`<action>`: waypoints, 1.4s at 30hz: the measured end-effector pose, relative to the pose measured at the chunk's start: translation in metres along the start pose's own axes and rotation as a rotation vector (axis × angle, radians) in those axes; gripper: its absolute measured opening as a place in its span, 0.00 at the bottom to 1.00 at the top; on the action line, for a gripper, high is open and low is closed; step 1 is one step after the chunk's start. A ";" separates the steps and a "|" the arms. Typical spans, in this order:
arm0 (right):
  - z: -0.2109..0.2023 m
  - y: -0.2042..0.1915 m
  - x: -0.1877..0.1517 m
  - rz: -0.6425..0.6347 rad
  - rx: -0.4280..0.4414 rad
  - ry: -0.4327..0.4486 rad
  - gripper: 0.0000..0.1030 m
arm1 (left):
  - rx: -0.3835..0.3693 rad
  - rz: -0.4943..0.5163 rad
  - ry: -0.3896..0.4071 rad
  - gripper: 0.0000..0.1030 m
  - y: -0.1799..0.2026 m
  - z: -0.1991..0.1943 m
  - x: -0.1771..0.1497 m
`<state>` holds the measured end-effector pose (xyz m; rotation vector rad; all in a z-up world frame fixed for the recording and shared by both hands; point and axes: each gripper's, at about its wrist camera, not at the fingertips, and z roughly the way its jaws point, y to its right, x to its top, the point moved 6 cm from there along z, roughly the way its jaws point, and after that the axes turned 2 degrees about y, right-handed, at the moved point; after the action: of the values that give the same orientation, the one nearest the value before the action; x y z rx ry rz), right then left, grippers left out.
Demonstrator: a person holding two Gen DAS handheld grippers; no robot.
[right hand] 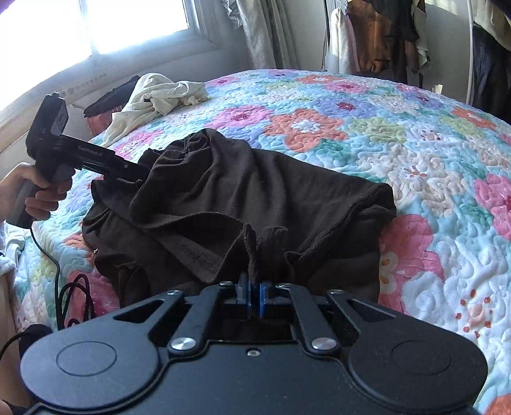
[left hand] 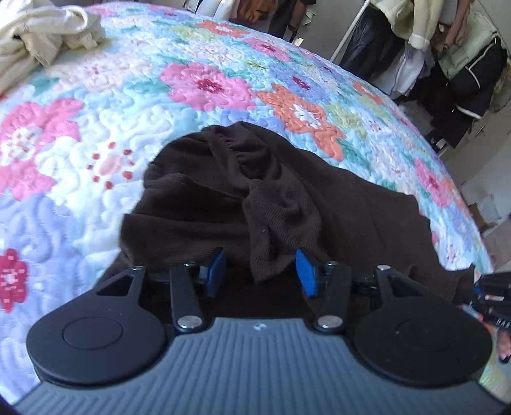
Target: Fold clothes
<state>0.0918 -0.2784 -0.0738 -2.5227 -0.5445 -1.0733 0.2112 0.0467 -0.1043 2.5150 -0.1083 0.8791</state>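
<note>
Brown knit on a flowered quilt, one gripper pinching, one parted

Blue pads of the right gripper (right hand: pixel 254 295) are pressed together on a bunched ridge of the dark brown garment (right hand: pixel 242 204), the cloth rising out of the narrow slit between them; its black linkage arms fold inward over a black body at the bottom of the right wrist view; the left gripper (left hand: pixel 258 271) has its blue pads standing apart, and a drooping fold of the same brown garment (left hand: pixel 255 198) hangs down between them, lying against the right-hand pad while the left-hand pad is clear of it, so nothing is clamped there; seen from the right wrist view, that left gripper (right hand: pixel 127 170) reaches in from the left edge, its tip buried behind the far corner of the cloth, with a hand (right hand: pixel 35 191) wrapped round its grey handle and a black cable (right hand: pixel 57 274) trailing down from it; the garment lies rumpled and partly doubled over itself on the near part of a bed, spread across a quilted bedspread (right hand: pixel 367 134) patterned with pink, orange, green and lilac flowers on pale blue; further back on the quilt, well apart from the brown piece, sits a crumpled cream garment (right hand: pixel 159 95), also visible at the upper left of the left wrist view (left hand: pixel 41 32); beyond the bed a bright window (right hand: pixel 95 22) with a pale curtain (right hand: pixel 262 32), and clothes hanging on a rack (left hand: pixel 447 48)
</note>
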 end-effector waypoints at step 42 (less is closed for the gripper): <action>-0.015 -0.087 0.022 0.066 0.356 -0.176 0.38 | 0.029 0.061 -0.072 0.43 0.015 -0.057 -0.048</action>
<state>0.0562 -0.2052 -0.0335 -2.3113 -0.6329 -0.6653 0.1369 0.0555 -0.0880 2.5834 -0.1981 0.8198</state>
